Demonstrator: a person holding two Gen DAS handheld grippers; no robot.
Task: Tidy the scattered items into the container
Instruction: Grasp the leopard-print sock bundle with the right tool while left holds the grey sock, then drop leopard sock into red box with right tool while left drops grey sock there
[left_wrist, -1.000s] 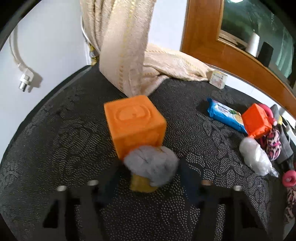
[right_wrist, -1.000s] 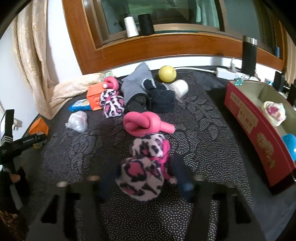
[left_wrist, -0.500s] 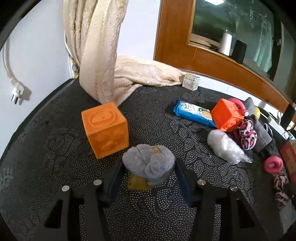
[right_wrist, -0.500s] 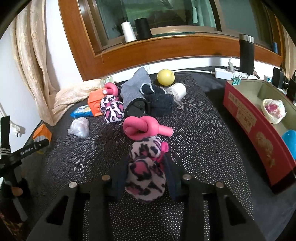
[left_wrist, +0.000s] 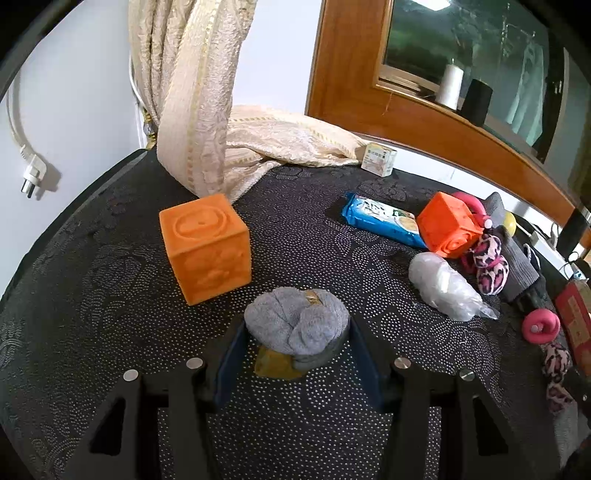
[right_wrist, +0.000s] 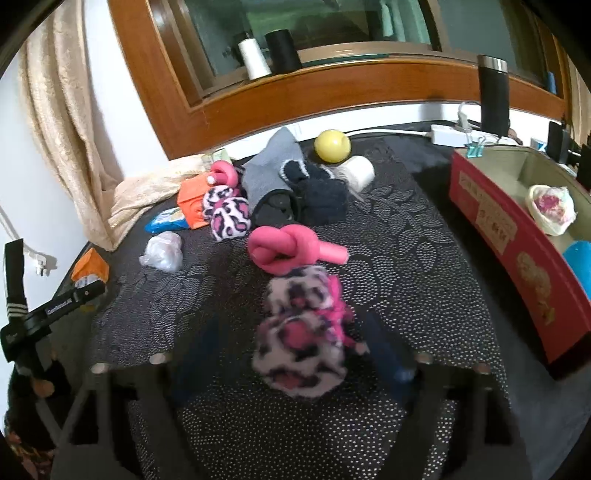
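**Two claws, two bundles, box at the far right**

The left claw (left_wrist: 295, 354) points steeply down at the bench (left_wrist: 110, 332), its two blue fingers (left_wrist: 231, 365) clamped against the sides of a rolled grey sock (left_wrist: 297, 328) — the roll sits squarely between them, with a yellowish scrap (left_wrist: 275, 365) under its near edge. Just beyond the sock to the left stands an orange cube (left_wrist: 207, 247). Farther right lie a blue snack packet (left_wrist: 384, 219), a second orange block (left_wrist: 448, 223) and a crumpled clear plastic bag (left_wrist: 443, 284). A cream curtain (left_wrist: 192, 92) hangs at the back and spills onto the bench.

The right claw (right_wrist: 291, 354) also tilts downward, and its jaws are opening: the blurred blue fingers (right_wrist: 388, 354) stand clear of a pink leopard-print bundle (right_wrist: 303, 332) that lies between them on the bench. Touching the bundle's far end is a knotted pink tube (right_wrist: 291, 247). Beyond it sits a heap of dark and grey socks (right_wrist: 295, 192), a second leopard bundle (right_wrist: 227, 212), a yellow ball (right_wrist: 332, 146) and a white roll (right_wrist: 356, 173).

The red box (right_wrist: 517, 243) — the container — sits at the right edge of the bench, well apart from both claws, with a white wrapped item (right_wrist: 550, 208) and something blue (right_wrist: 580, 262) already inside.
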